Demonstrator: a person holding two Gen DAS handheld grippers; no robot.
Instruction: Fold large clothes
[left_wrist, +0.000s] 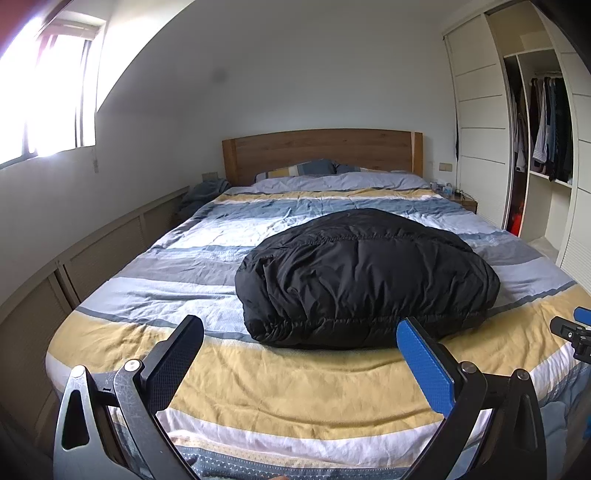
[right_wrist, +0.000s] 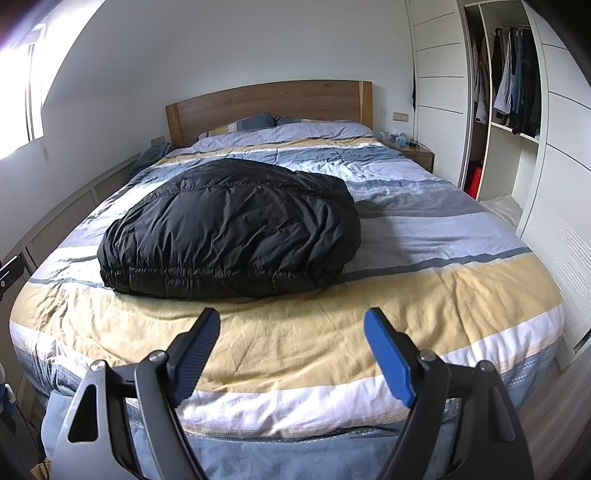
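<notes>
A black puffy jacket lies folded into a thick bundle on the striped bed cover; it also shows in the right wrist view. My left gripper is open and empty, held over the yellow stripe just in front of the jacket's near edge. My right gripper is open and empty, over the foot of the bed, to the right of the jacket and short of it. The right gripper's tip shows at the far right of the left wrist view.
A wooden headboard and pillows stand at the far end. A low cabinet wall runs along the left. An open wardrobe with hanging clothes and a nightstand are at the right.
</notes>
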